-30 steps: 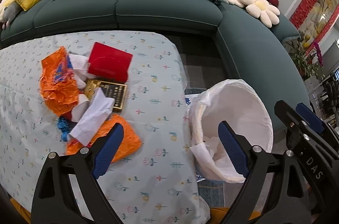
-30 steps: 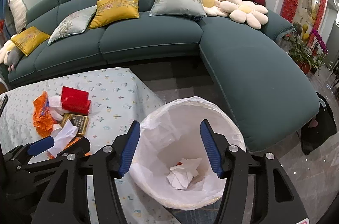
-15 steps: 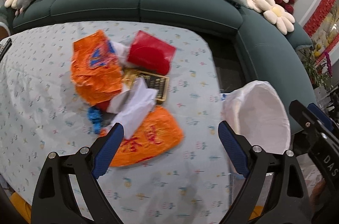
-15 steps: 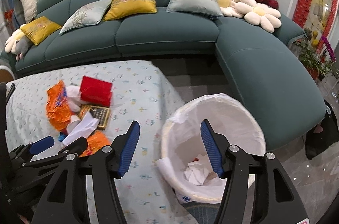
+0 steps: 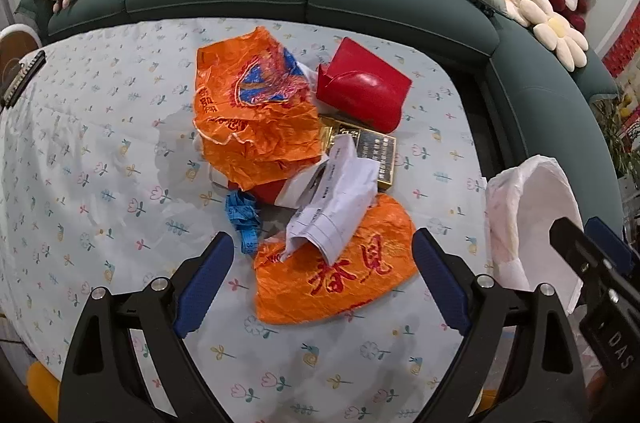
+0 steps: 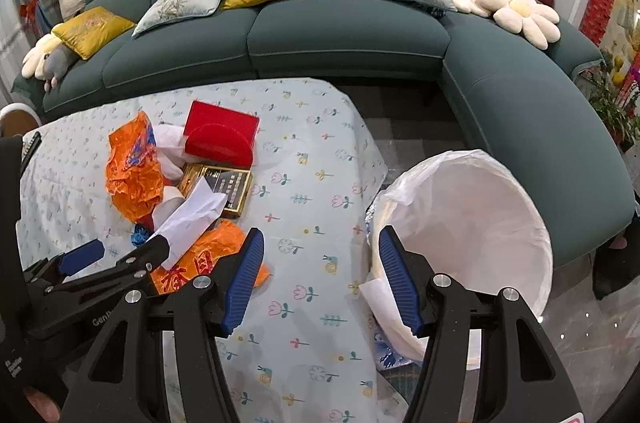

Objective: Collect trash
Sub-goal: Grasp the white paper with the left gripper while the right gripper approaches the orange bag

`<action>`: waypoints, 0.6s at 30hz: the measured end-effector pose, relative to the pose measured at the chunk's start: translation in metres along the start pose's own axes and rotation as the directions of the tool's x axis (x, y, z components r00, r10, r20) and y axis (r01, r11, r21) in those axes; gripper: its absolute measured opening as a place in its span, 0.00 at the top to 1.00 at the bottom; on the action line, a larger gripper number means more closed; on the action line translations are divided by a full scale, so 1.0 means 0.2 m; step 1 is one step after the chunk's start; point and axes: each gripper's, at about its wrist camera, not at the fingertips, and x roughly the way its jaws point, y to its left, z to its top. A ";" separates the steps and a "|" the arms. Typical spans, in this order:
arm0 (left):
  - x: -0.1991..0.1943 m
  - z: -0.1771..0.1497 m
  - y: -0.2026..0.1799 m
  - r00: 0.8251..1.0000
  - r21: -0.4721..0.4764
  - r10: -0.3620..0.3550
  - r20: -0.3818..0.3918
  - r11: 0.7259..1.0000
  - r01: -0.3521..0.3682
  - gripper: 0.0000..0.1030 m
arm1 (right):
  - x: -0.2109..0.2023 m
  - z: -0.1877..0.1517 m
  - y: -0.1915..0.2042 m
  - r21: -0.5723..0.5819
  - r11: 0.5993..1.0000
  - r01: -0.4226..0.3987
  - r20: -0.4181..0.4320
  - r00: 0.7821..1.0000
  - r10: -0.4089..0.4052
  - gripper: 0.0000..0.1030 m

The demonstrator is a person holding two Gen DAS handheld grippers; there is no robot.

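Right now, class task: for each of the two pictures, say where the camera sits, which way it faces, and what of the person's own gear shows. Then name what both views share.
Left wrist: on the left hand-held gripper, tilted down at the table's trash pile, open over the orange bag; the right hand-held gripper shows at right.
Right wrist: on the right gripper, tilted down between tablecloth and lined bin; the left gripper shows at lower left.
Shared: red box, bin, green sofa.

Crumpled orange wrappers point(image 5: 256, 115), red box point(image 5: 362, 91) (paper too) heaped beside white-lined bin point(image 6: 472, 219)
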 end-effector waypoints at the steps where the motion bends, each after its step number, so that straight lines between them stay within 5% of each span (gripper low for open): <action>1: 0.01 0.00 0.01 1.000 -0.001 -0.001 -0.003 1.000 0.001 0.16 | 0.01 0.00 0.00 0.000 1.000 -0.001 -0.004 1.000 0.001 0.44; 14: 0.17 0.09 -0.03 1.000 0.041 -0.019 -0.022 0.999 0.020 0.31 | 0.16 -0.01 0.00 0.013 1.000 -0.014 -0.056 0.998 0.015 0.44; 18: 0.25 0.10 -0.04 0.998 0.044 -0.017 -0.056 0.999 0.019 0.45 | 0.20 -0.01 0.00 0.020 1.000 -0.019 -0.067 0.998 0.020 0.44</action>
